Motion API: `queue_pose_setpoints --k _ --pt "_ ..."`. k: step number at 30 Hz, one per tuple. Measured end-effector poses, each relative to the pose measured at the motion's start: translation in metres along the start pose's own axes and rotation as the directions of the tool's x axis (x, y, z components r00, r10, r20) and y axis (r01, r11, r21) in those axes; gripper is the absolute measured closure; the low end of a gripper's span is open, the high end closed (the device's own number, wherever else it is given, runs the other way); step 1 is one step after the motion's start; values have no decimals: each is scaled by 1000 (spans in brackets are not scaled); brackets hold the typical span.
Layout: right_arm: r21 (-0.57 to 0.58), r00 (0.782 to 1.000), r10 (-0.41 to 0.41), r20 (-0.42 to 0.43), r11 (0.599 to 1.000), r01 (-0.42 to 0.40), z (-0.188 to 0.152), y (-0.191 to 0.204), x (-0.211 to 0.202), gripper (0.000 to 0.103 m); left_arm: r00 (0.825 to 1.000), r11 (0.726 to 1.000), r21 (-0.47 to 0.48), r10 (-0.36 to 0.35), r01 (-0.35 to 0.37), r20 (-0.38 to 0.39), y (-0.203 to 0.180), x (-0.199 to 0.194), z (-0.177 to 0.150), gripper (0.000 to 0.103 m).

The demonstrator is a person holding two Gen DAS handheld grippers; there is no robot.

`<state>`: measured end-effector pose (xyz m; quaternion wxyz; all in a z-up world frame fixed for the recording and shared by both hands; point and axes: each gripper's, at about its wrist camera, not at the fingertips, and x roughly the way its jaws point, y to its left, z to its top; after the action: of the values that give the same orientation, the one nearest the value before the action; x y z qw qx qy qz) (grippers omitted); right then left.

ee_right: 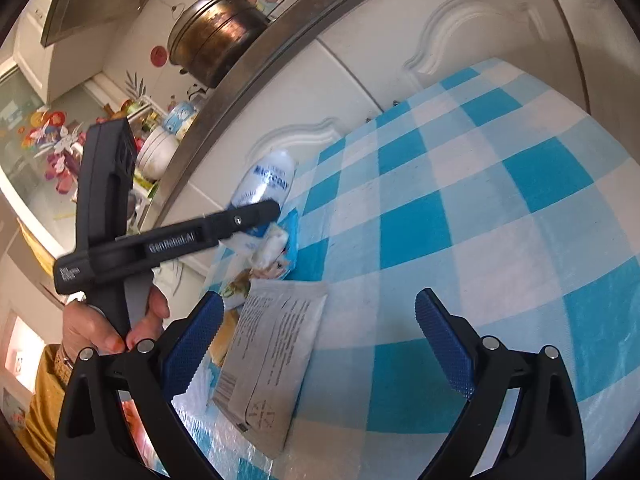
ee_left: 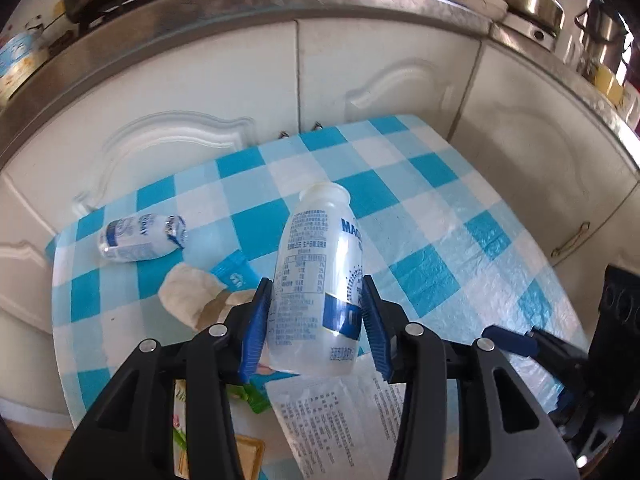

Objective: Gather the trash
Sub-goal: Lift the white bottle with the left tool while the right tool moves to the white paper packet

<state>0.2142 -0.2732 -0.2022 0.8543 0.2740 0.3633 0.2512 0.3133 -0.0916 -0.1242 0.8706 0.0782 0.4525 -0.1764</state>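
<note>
Gripping white bottle (ee_left: 316, 280) in left tongs (ee_left: 318, 320), pads clamped on lower body, neck pointing away, lifted above checkered tabletop (ee_left: 440, 208). Right tongs (ee_right: 320, 340) standing apart, empty, nearer flat paper sachet (ee_right: 272, 344) lying just beside left pad.

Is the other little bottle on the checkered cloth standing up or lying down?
Lying down. The small bottle rests on its side on the checkered cloth, foil-capped end toward the crumpled tissue.
</note>
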Motion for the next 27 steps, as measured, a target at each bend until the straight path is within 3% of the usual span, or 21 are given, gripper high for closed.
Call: queue_pose_setpoints --k 7,15,21,27 --pt "-67 994 -74 -77 995 69 -25 43 29 8 992 984 -175 57 -38 108 31 -63 -34 59" --pt "-170 976 -194 -103 970 175 -37 77 61 8 987 941 -336 84 -33 136 60 -106 -98 59" --pt "-254 945 -308 -114 928 272 -42 85 75 7 984 918 -397 90 -23 151 66 -132 -135 59" --pt "-340 922 -372 -110 886 317 -47 88 79 7 983 903 -426 123 -55 135 67 -153 -162 59"
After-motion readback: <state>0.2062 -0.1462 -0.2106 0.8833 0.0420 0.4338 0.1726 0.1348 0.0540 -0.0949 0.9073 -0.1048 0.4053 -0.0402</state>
